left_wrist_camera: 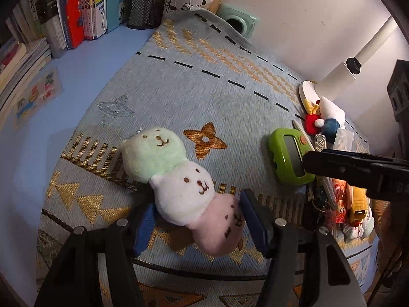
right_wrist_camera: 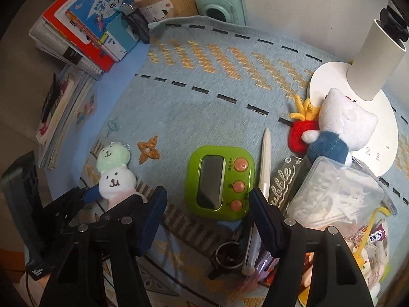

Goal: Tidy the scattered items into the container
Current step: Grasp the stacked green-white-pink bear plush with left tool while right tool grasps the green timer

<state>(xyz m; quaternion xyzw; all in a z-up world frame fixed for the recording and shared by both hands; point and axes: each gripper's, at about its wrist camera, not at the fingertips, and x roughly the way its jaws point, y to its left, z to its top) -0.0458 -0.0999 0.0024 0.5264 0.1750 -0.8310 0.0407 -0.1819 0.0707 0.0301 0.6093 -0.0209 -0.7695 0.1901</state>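
Fuzzy three-ball plush (left_wrist_camera: 179,184): pink end pinched in left hand-held gripper (left_wrist_camera: 196,220); right hand-held gripper (right_wrist_camera: 207,215) wide.

A dark card (right_wrist_camera: 288,179) beside the green timer (right_wrist_camera: 220,182) carries the looping white word "bubble". A blue book (right_wrist_camera: 102,12) atop the stack shows the characters "作文", while red spines (left_wrist_camera: 85,7) on the shelf read "作文1000篇"; a wrapper (right_wrist_camera: 375,235) at right shows "DKS"
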